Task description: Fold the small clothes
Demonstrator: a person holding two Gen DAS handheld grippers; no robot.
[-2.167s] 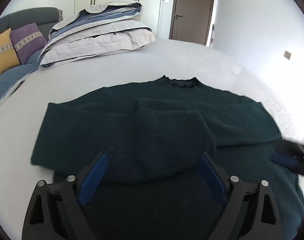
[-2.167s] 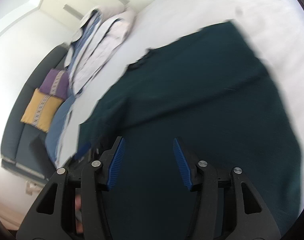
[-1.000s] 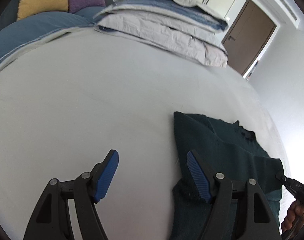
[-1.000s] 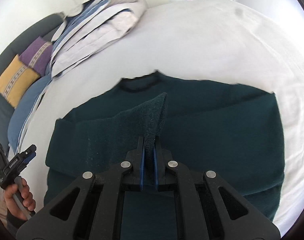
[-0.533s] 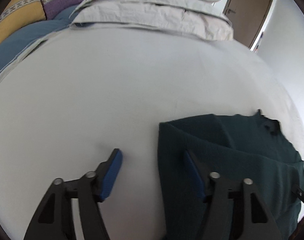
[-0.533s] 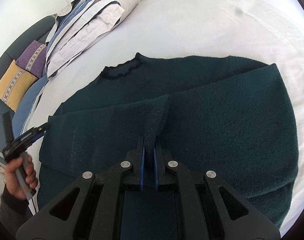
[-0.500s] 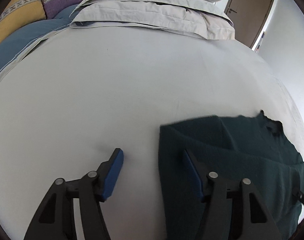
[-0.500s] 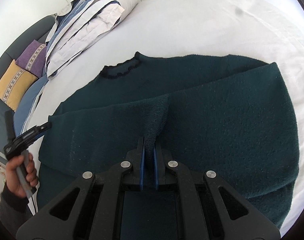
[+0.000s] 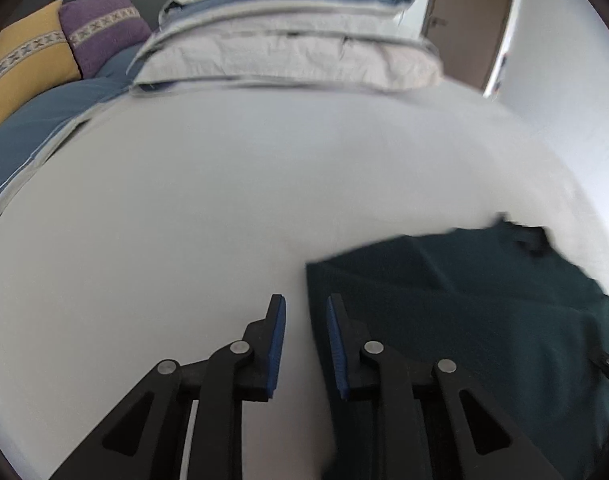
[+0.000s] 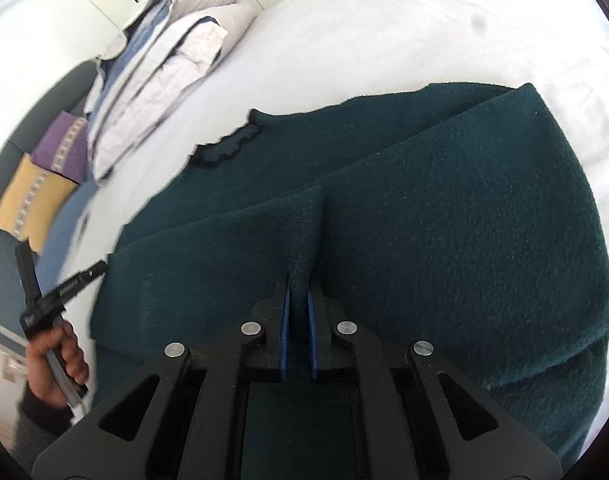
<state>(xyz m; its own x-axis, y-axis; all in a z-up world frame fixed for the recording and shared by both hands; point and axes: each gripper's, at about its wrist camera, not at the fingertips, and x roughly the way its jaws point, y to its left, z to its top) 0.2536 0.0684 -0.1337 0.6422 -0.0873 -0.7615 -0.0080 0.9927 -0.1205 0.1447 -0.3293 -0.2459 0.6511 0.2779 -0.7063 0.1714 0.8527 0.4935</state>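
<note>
right gripper (image 10: pixel 298 294): clamped on dark green knit sweater (image 10: pixel 444 216) | left gripper (image 9: pixel 304 322): parted, straddling sweater's edge | white bed (image 9: pixel 184 220)

Sweater (image 10: pixel 444 240): flat on the bed (image 9: pixel 184 208), neckline toward the far side.
Folded bedding (image 9: pixel 288 48): stacked at the bed's far end, behind the sweater.
Cushions (image 9: pixel 64 44): side by side, left of the bedding.
Door (image 9: pixel 472 20): right of the bedding, beyond the bed.
</note>
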